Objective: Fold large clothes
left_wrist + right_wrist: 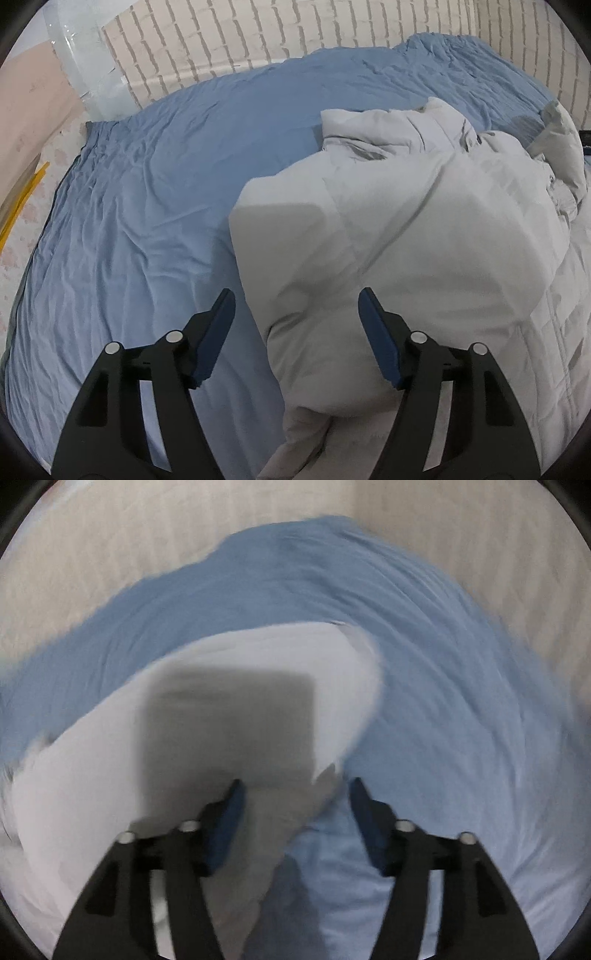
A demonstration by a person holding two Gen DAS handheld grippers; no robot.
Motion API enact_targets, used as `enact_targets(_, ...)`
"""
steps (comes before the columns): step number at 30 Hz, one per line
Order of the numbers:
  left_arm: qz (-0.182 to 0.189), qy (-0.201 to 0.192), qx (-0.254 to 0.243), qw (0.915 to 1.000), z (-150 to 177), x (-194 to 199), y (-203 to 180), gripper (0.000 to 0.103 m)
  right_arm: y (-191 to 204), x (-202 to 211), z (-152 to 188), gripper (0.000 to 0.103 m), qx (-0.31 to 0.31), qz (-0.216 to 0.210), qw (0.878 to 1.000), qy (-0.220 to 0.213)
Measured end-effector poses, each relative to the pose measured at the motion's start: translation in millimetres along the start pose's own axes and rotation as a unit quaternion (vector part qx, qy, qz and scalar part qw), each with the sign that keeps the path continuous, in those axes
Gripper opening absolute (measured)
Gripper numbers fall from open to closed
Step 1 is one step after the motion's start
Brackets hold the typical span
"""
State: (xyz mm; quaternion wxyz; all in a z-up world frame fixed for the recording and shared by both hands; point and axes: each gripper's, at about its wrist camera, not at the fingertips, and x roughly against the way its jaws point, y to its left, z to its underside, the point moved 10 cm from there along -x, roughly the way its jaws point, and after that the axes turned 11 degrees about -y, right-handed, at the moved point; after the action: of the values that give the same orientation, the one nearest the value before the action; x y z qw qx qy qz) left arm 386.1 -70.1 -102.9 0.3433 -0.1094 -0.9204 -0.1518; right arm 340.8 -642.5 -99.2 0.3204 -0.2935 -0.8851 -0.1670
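A pale grey padded jacket (406,229) lies bunched and partly folded on a blue bedsheet (155,192). My left gripper (297,295) hangs open just above the jacket's near left fold, with nothing pressed between its blue pads. In the blurred right wrist view the same jacket (92,775) fills the left and centre, with the sheet (461,720) to the right. My right gripper (295,784) is open over the jacket's edge, its pads apart from the cloth. A square shadow falls on the fabric ahead of it.
A white brick wall (295,33) runs behind the bed. A clear plastic sheet (85,62) and a beige panel (33,110) stand at the far left, beside a pale patterned floor with a yellow strip (22,206).
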Motion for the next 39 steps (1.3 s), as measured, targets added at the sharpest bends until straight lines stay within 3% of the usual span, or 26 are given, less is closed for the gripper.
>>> enact_targets(2, 0.001, 0.001, -0.004, 1.0000, 3, -2, -3, 0.070, -16, -6, 21, 0.074, -0.102, -0.065, 0.992, 0.035)
enact_targets(4, 0.004, 0.003, -0.001, 1.0000, 6, -3, -4, 0.070, -14, -18, 38, 0.076, -0.128, -0.084, 0.986, 0.065)
enact_targets(8, 0.006, 0.006, 0.005, 1.0000, 7, -5, -3, 0.070, 20, -32, 39, 0.076, -0.162, -0.130, 0.976, 0.067)
enact_targets(10, 0.003, 0.006, 0.002, 1.0000, 8, -5, -1, 0.070, 37, -37, 37, 0.062, -0.161, -0.143, 0.974, 0.065)
enact_targets(11, 0.001, 0.006, 0.000, 1.0000, 8, -4, -1, 0.070, 35, -46, 33, 0.046, -0.147, -0.138, 0.977, 0.064)
enact_targets(12, -0.002, 0.007, -0.003, 1.0000, 9, -4, 1, 0.070, 41, -47, 36, 0.016, -0.106, -0.118, 0.985, 0.064)
enact_targets(15, -0.006, 0.008, 0.006, 0.9999, 10, 1, 8, 0.070, 20, -24, 28, 0.007, -0.072, -0.062, 0.995, 0.021)
enact_targets(17, 0.001, 0.009, 0.017, 0.9998, 11, 3, 10, 0.070, -27, 42, 10, 0.006, -0.020, 0.044, 0.996, -0.069)
enact_targets(19, 0.007, 0.006, 0.024, 0.9997, 12, 4, 11, 0.070, -58, 100, 15, 0.008, 0.006, 0.103, 0.989, -0.109)
enact_targets(21, 0.005, 0.010, 0.026, 0.9996, 13, 1, 10, 0.070, -82, 123, 38, 0.040, 0.052, 0.153, 0.984, -0.072)
enact_targets(22, 0.004, 0.014, 0.029, 0.9995, 14, -1, 9, 0.070, -94, 133, 50, 0.047, 0.062, 0.161, 0.982, -0.071)
enact_targets(23, 0.007, 0.019, 0.037, 0.9991, 14, 0, 9, 0.070, -102, 138, 58, 0.063, 0.061, 0.162, 0.983, -0.066)
enact_targets(24, 0.014, 0.021, 0.044, 0.9987, 13, 2, 7, 0.070, -124, 145, 74, 0.067, 0.042, 0.162, 0.985, -0.047)
enact_targets(27, 0.018, 0.006, 0.035, 0.9992, 7, 12, 3, 0.075, -175, 163, 105, 0.067, -0.068, 0.107, 0.992, -0.027)
enact_targets(28, 0.010, 0.002, 0.026, 0.9996, 5, 14, 3, 0.080, -181, 161, 103, 0.067, -0.089, 0.105, 0.990, -0.027)
enact_targets(31, 0.000, 0.002, 0.014, 0.9999, 1, 16, 0, 0.081, -217, 159, 111, 0.068, -0.187, 0.087, 0.978, -0.027)
enact_targets(33, 0.000, 0.002, 0.015, 0.9999, -1, 19, -2, 0.081, -203, 141, 107, 0.068, -0.242, 0.048, 0.969, -0.019)
enact_targets(37, -0.004, 0.003, 0.022, 0.9997, -3, 20, -3, 0.088, -182, 111, 105, 0.070, -0.252, 0.027, 0.967, -0.002)
enact_targets(39, -0.001, 0.009, 0.031, 0.9995, -3, 18, -4, 0.088, -175, 100, 111, 0.083, -0.256, 0.030, 0.966, 0.004)
